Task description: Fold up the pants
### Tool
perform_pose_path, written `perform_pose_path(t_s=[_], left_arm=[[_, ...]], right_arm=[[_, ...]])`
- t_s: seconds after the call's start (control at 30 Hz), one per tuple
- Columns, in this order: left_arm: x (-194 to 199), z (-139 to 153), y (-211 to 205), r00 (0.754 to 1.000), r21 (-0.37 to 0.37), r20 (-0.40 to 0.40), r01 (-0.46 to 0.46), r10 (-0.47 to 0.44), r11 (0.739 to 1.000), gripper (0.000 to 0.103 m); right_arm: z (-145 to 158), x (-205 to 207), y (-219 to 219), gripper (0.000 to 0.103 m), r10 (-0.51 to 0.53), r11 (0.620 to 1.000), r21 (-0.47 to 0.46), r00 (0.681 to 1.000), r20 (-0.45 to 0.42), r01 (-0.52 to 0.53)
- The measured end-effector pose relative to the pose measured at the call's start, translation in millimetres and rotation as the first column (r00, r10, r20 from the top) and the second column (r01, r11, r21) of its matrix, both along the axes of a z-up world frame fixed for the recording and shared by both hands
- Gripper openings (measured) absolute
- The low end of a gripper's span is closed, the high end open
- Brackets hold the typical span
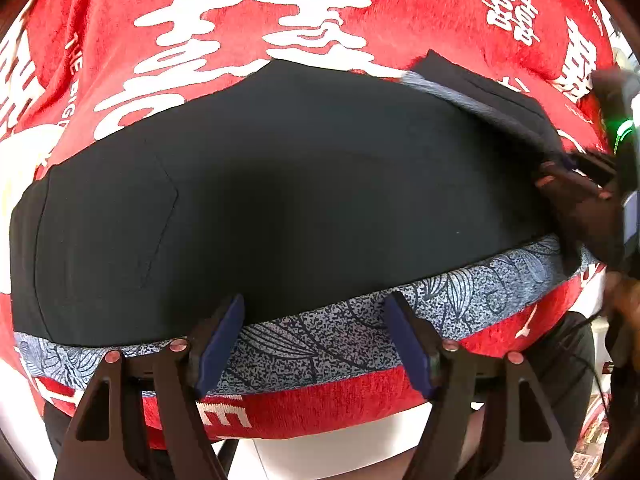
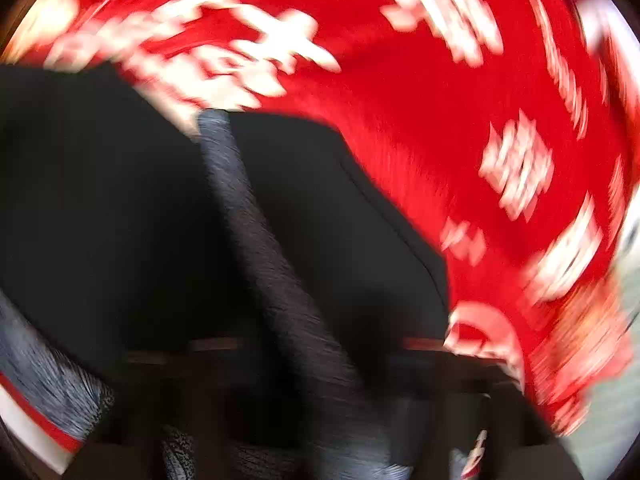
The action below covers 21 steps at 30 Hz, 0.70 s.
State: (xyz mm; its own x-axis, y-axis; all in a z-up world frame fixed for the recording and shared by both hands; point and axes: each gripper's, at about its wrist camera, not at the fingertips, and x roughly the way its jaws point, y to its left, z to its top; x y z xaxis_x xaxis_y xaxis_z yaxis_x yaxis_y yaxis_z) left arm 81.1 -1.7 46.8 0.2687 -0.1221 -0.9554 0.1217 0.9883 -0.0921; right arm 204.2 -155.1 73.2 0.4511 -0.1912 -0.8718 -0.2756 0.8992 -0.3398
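Left claw (image 1: 314, 340) spread apart over the patterned waistband at the table's near edge, black pants (image 1: 280, 200) lying crosswise just ahead on red cloth (image 1: 400, 8), right claw (image 1: 568, 184) at their right end, grip state unclear through blur.

Black hand-held gripper (image 1: 316, 344), blue pads (image 1: 220, 344), copper screws

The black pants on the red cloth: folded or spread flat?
Folded: the pants form a compact block, patterned band along the near edge, another across the far corner.
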Motion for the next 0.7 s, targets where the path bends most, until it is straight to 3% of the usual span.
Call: perform_pose_path(t_s=[0.07, 0.13, 0.2, 0.23, 0.33, 0.37, 0.43, 0.47, 0.5, 0.57, 0.7], left_arm=[[-0.7, -1.1, 1.8, 1.000, -0.007, 0.002, 0.001, -0.001, 1.000, 0.076], [-1.2, -1.4, 1.6, 1.000, -0.003, 0.002, 0.007, -0.007, 1.000, 0.076], [-0.7, -1.6, 0.1, 1.000, 0.006, 0.000, 0.006, -0.006, 1.000, 0.077], [-0.6, -1.8, -0.9, 1.000, 0.009, -0.001, 0.004, -0.004, 1.000, 0.077], [0.7, -3.9, -4.6, 1.000, 0.021, -0.004, 0.002, -0.001, 1.000, 0.079], [1.1, -4.2, -5.5, 1.000, 0.027, -0.004, 0.000, 0.000, 1.000, 0.080], [2.1, -4.7, -7.3, 1.000, 0.036, -0.006, 0.000, 0.000, 0.999, 0.080], [2.3, -4.8, -7.7, 1.000, 0.038, -0.008, -0.001, 0.001, 0.999, 0.080], [2.6, -5.0, -7.6, 1.000, 0.038, -0.010, -0.002, 0.002, 0.999, 0.080], [3.4, -5.5, -7.7, 1.000, 0.040, -0.014, -0.005, 0.005, 0.999, 0.080], [3.2, -3.0, -13.5, 1.000, 0.053, -0.021, -0.006, 0.007, 0.999, 0.080]], right_arm=[[14.9, -8.3, -37.3, 0.007, -0.128, 0.975, 0.187, 0.992, 0.019, 0.122], [30.9, -29.9, -73.8, 0.007, -0.259, 0.937, 0.265, 0.961, 0.091, 0.228], [43.7, -62.2, -124.4, 0.007, -0.421, 0.843, 0.420, 0.898, 0.128, 0.335], [40.7, -82.0, -161.5, 0.007, -0.518, 0.746, 0.530, 0.851, 0.083, 0.403], [7.3, -111.0, -223.9, 0.008, -0.624, 0.569, 0.640, 0.778, -0.075, 0.517], [-3.5, -114.6, -232.1, 0.013, -0.622, 0.555, 0.637, 0.775, -0.108, 0.535], [-21.7, -119.7, -245.1, 0.038, -0.615, 0.551, 0.622, 0.774, -0.148, 0.557], [-26.1, -123.3, -252.7, 0.057, -0.635, 0.541, 0.614, 0.758, -0.151, 0.575], [-27.3, -125.9, -257.9, 0.064, -0.651, 0.527, 0.620, 0.745, -0.146, 0.582], [-27.0, -130.4, -268.2, 0.064, -0.663, 0.501, 0.655, 0.737, -0.131, 0.566], [-30.7, -128.6, -278.8, 0.064, -0.651, 0.507, 0.652, 0.746, -0.139, 0.564]])
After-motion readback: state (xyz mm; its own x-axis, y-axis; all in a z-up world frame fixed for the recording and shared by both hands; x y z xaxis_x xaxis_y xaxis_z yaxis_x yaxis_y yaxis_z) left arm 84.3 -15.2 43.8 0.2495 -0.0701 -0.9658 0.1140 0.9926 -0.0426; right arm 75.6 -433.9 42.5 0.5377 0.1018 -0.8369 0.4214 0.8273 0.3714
